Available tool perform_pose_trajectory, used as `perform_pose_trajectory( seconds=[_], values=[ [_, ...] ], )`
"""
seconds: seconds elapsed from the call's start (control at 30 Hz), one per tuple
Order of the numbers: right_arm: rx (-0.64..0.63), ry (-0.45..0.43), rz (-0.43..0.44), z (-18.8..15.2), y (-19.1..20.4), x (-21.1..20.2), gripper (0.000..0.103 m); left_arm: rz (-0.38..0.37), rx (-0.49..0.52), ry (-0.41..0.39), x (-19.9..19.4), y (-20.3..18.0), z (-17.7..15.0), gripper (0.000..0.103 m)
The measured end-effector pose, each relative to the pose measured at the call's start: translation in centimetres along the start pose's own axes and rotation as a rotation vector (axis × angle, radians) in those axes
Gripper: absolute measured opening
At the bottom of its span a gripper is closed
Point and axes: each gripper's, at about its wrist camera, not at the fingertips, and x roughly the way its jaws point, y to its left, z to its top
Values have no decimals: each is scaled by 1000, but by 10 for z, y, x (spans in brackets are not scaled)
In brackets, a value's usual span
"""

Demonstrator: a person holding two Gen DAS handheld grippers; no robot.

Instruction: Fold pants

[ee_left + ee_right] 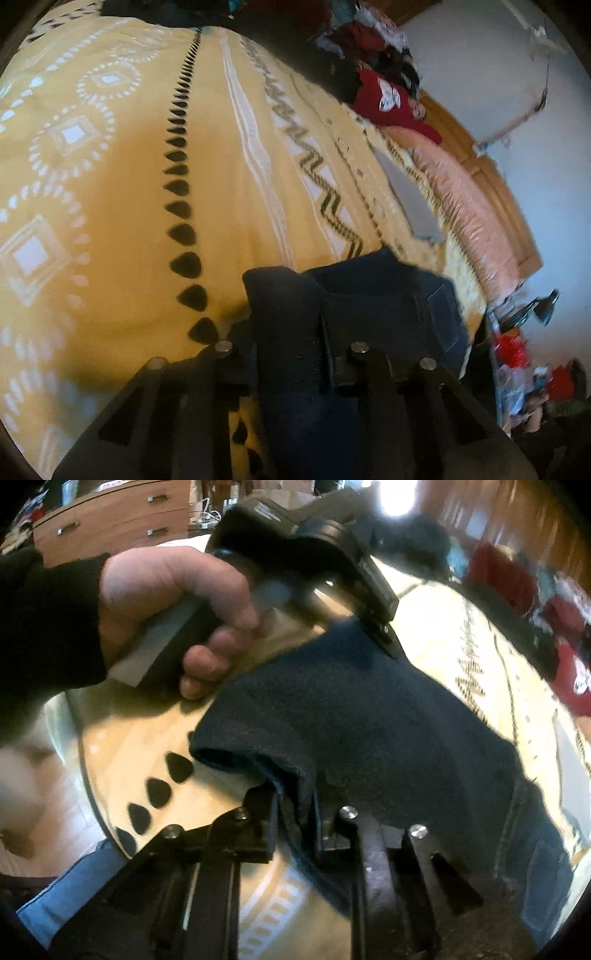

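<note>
Right wrist view first: right gripper (293, 808) pinching a folded edge of the dark navy pants (369, 716), pads pressed onto the cloth close under the lens. Just beyond, pants draped across the yellow patterned bedspread (122, 760), reaching up to the left gripper (384, 642), tips nipped onto the far edge, person's hand (170, 605) wrapped round its handle. Left wrist view: same pinch seen from behind, jaws close together with dark cloth bunched between and over them. Looks like the grasp step, both edges secured and the fold itself not yet made. Next move likely calls for lifting both edges together, keeping them level, carrying them over the rest of the garment without letting cloth slip. Farther off, red garment (388, 99) in a heap of clothes, pink bedding (469, 199) along the bed's edge, wooden dresser (114, 517) behind. Hard to make out: waistband versus leg end, most of the garment cut off, far clutter blurred.
</note>
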Motion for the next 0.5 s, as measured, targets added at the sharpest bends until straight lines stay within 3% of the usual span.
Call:
perform_pose_trajectory(
  seconds=[0.07, 0.17, 0.3, 0.4, 0.5],
  values=[
    [-5, -3, 6, 7, 9, -7, 15, -23, -12, -28, -18, 5, -1, 25],
    [-1, -8, 47, 18, 25, -11, 15, 15, 5, -59, -52, 12, -7, 25],
    [-11, -93, 147, 42, 53, -30, 15, 57, -65, -117, -99, 37, -16, 24],
    [64, -131, 216, 48, 38, -44, 14, 69, -38, -133, -106, 14, -12, 23],
    [179, -196, 282, 37, -7, -75, 14, 32, 24, -176, -107, -30, 5, 23]
  ],
)
